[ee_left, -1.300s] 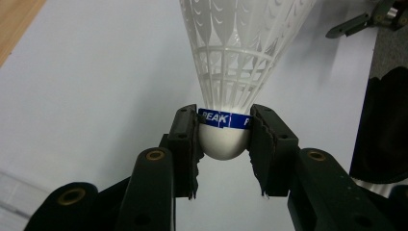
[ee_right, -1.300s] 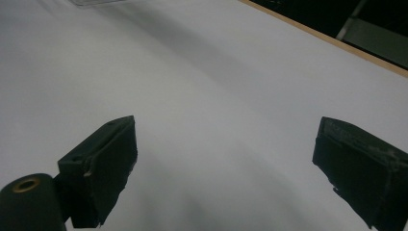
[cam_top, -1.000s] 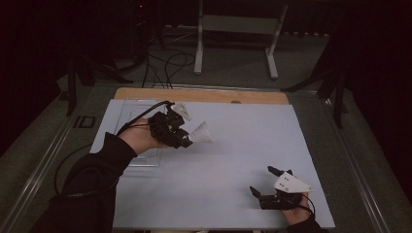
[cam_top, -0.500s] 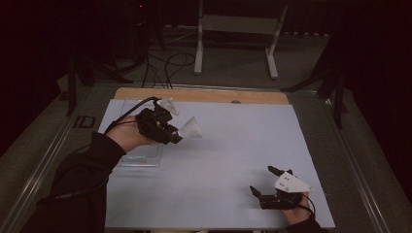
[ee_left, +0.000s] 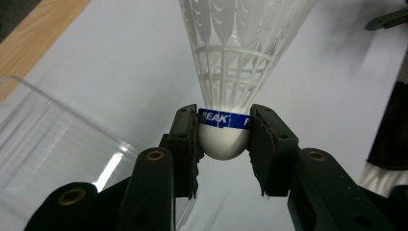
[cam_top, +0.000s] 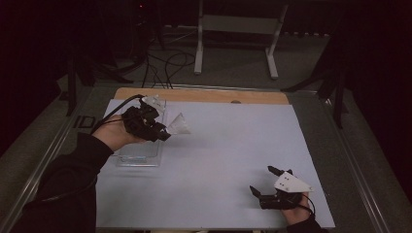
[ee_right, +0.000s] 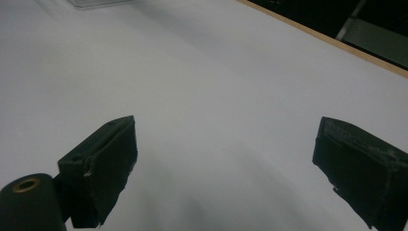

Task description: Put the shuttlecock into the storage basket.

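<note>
My left gripper (ee_left: 224,144) clamps the shuttlecock (ee_left: 226,139) by its cork; I judge it feather-light, with a fragile skirt. Right gripper (ee_right: 223,168) gapes empty.

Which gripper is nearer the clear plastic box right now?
Left. The left gripper, shut on the shuttlecock, hangs over the clear plastic box; the right gripper rests far across the table.
</note>
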Demonstrator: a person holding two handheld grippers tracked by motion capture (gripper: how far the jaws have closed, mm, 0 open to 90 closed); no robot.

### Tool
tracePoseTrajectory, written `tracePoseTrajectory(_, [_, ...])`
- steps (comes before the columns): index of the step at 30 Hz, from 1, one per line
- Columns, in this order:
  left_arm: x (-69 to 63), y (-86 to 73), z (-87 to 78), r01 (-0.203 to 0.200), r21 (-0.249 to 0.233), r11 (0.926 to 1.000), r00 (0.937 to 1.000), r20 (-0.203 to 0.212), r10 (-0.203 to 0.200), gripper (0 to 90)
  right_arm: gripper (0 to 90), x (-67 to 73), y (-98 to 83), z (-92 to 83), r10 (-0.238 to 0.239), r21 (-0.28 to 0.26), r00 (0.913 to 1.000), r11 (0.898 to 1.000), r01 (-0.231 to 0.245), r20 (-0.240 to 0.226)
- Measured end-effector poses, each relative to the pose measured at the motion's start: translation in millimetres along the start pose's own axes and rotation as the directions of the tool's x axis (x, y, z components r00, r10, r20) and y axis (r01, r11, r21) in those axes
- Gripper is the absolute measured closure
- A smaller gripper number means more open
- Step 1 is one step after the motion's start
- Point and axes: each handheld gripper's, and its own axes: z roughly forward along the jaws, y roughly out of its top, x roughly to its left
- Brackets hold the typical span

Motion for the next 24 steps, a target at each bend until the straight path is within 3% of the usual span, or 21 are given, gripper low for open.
tracePoseTrajectory(3, [1.0,-1.6,-0.9,0.011,-0.005,0.9999,0.9999,-0.004,-0.011,65.5,8.2,0.1,-0.1,0.2,0.001,0.001,1.0000,1.000,-0.001,-0.001])
tracePoseTrajectory(4, [6.0,-7.1,-3.0,0.036,-0.010,0.9993,0.9991,-0.022,-0.036,65.5,8.2,-0.3,-0.1,0.4,0.001,0.000,1.0000,1.000,-0.001,0.000])
tracePoseTrajectory(6, [8.0,-8.8,-3.8,0.034,-0.003,0.9994,0.9991,-0.026,-0.034,65.5,8.2,-0.4,-0.2,0.5,0.001,0.001,1.0000,1.000,-0.001,0.001])
tracePoseTrajectory(7, [10.7,-12.6,-4.0,0.056,-0.006,0.9984,0.9979,-0.031,-0.056,65.5,8.2,-0.4,-0.3,0.6,0.002,0.001,1.0000,1.000,-0.002,0.000])
tracePoseTrajectory(14, [18.6,-26.7,-8.5,0.084,0.005,0.9965,0.9950,-0.055,-0.084,65.5,8.2,-0.7,-0.3,0.4,0.001,0.002,1.0000,1.000,-0.001,0.000])
tracePoseTrajectory(24, [33.8,-54.0,-21.9,0.153,-0.003,0.9882,0.9839,-0.092,-0.153,65.5,8.2,0.0,0.2,0.3,-0.001,0.001,1.0000,1.000,0.001,-0.001])
